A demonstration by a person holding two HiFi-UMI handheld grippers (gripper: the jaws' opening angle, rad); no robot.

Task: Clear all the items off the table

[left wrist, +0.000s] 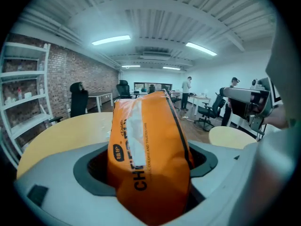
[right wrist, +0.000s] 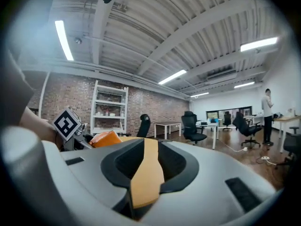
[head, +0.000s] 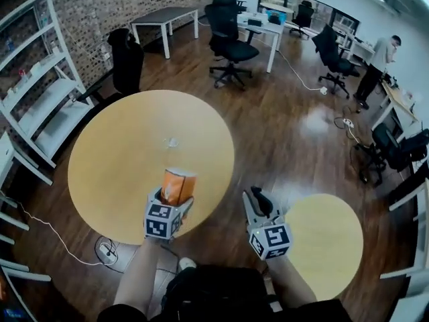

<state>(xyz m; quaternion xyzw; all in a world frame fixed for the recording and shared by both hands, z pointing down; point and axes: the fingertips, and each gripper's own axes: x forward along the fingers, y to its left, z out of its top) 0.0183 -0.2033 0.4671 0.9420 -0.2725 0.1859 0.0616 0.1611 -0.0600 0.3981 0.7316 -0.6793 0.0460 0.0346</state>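
Note:
An orange snack pack [head: 178,183] stands upright between the jaws of my left gripper [head: 175,197], which is shut on its lower half. The pack hangs over the near edge of the big round yellow table [head: 114,153]. It fills the middle of the left gripper view [left wrist: 148,149]. A small clear item [head: 171,141] rests near the table's centre. My right gripper [head: 260,201] hovers over the wood floor to the right of the table. Its jaws stand slightly apart, with only the table showing through the slit [right wrist: 146,173].
A smaller round yellow table [head: 332,243] stands at the lower right. White shelving [head: 40,92] lines the brick wall on the left, with a black chair [head: 127,59] behind the big table. A power strip with a cable [head: 107,250] lies on the floor. Office chairs, desks and a person [head: 379,62] are far back.

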